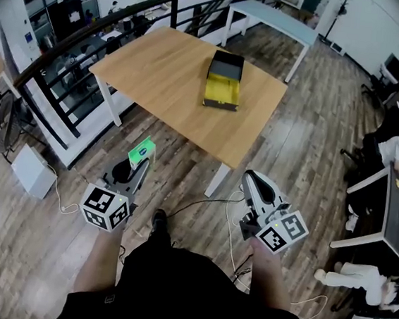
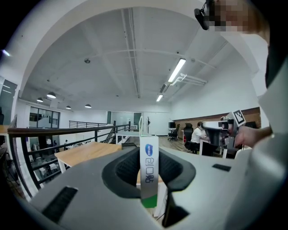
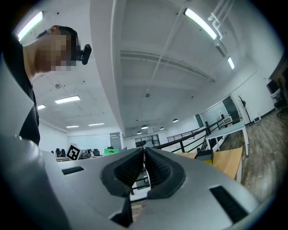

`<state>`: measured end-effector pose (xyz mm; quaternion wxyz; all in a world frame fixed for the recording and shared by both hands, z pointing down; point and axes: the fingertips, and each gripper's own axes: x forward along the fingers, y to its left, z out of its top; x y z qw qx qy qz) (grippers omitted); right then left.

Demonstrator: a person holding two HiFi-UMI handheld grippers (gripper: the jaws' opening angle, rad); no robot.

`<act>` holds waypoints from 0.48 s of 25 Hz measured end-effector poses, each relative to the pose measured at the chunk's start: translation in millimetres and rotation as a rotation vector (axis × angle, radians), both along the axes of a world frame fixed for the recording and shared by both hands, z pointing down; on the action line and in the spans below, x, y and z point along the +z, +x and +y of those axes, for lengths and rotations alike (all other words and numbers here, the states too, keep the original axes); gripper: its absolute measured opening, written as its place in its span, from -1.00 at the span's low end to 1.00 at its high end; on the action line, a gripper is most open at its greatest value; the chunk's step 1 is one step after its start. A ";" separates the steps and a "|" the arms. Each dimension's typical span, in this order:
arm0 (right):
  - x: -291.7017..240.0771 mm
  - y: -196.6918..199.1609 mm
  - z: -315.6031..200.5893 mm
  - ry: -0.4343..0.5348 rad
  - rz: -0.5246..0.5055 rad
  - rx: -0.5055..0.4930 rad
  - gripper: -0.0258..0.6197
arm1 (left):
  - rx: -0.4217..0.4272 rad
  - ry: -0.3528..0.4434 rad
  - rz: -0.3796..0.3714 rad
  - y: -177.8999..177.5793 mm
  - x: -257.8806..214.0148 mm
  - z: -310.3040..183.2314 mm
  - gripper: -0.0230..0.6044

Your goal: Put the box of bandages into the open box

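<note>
the bandage box (image 1: 142, 151) is clamped between the jaws of the left gripper (image 1: 137, 169), which are closed partway onto its narrow sides, and it is carried over the wooden floor (image 1: 48, 246), well apart from the table (image 1: 159, 69). in the head view only its green top is shown; its print cannot be read there. in the left gripper view the box is seen edge-on as a pale upright strip with blue lettering and a green lower end, and its bottom is cut off by the gripper body. the open box (image 1: 224, 81), yellow inside with a dark lid folded back, is set on the table's far half, clear of both grippers. it is hard to make out in the left gripper view, while in the right gripper view a dark and yellow corner of it is caught at the table edge. the right gripper (image 1: 250, 177) is held level beside the left one, its ribbed jaws pressed together with nothing between them. the person's forearms are partly hidden behind the marker cubes (image 1: 104, 207).
</note>
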<state>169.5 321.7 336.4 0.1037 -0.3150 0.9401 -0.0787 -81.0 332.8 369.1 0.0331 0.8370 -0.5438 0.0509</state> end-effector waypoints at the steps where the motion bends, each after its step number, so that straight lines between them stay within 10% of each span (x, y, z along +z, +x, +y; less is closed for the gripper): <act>1: 0.7 -0.8 -5.2 -0.005 0.002 0.003 -0.80 | 0.003 -0.003 0.004 -1.1 1.6 -5.9 -0.62; 12: 8.8 -35.1 -75.7 -0.045 0.027 0.022 -0.80 | 0.031 -0.030 0.033 -31.9 17.0 -82.9 -0.62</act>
